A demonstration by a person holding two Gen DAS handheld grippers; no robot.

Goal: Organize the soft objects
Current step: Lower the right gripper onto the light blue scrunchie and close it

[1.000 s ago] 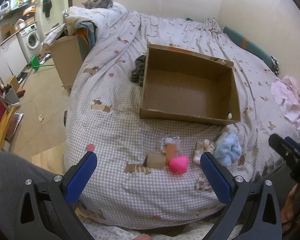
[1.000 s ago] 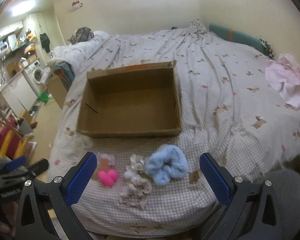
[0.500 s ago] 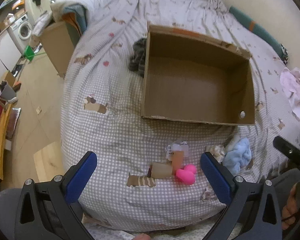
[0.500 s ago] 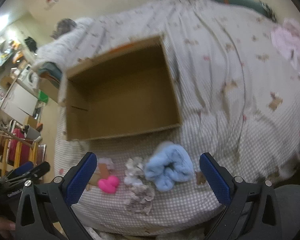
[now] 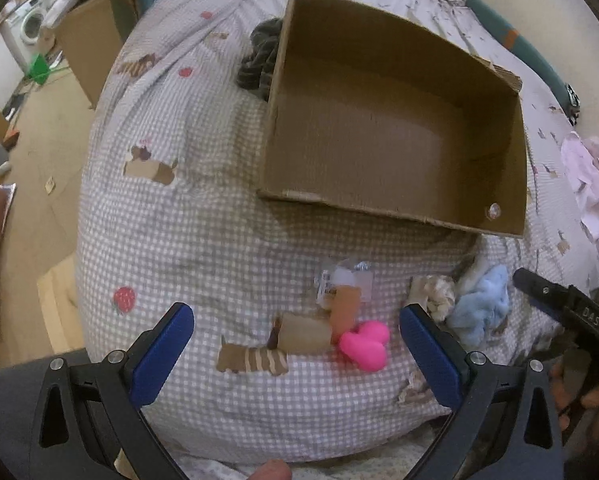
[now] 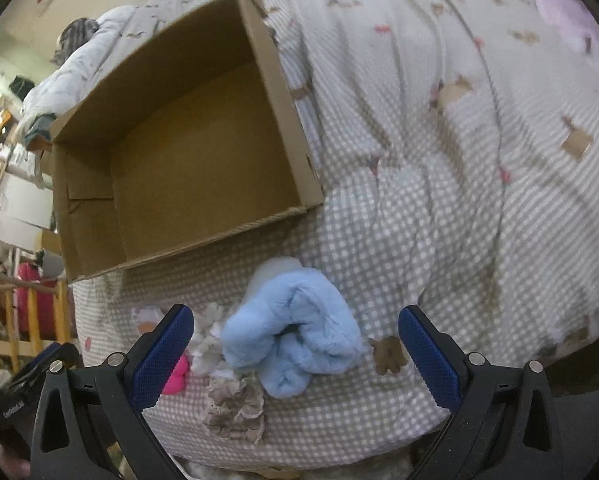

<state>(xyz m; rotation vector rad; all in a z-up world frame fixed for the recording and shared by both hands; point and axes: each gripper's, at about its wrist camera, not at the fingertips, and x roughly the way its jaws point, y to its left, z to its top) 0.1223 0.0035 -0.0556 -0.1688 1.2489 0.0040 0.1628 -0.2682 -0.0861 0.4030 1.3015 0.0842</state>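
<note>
Left wrist view: a checked bed cover (image 5: pixel 203 216) carries an open cardboard box (image 5: pixel 395 136); the pink heart (image 5: pixel 365 345) lies nearer than before between the wide-spread left gripper (image 5: pixel 295 344) fingers.

Right wrist view: the blue scrunchie (image 6: pixel 295 332) looms larger between the right gripper (image 6: pixel 295 344) fingers, spread wide.

The bedcover (image 5: pixel 203 240) is a grey-and-white check printed with brown dachshunds and red strawberries, and at twelve o'clock on it sits a plain brown cardboard box (image 5: pixel 395 216). A fluffy pale blue scrunchie (image 6: pixel 295 332) lies at six o'clock from the box, with a beige and cream scrunchie (image 6: pixel 235 404) at its seven o'clock. A hot pink heart-shaped sponge (image 5: pixel 365 344) lies beside tan and orange sponges (image 5: pixel 323 324), and both grippers carry dark blue finger pads (image 5: pixel 161 354) on black frames
</note>
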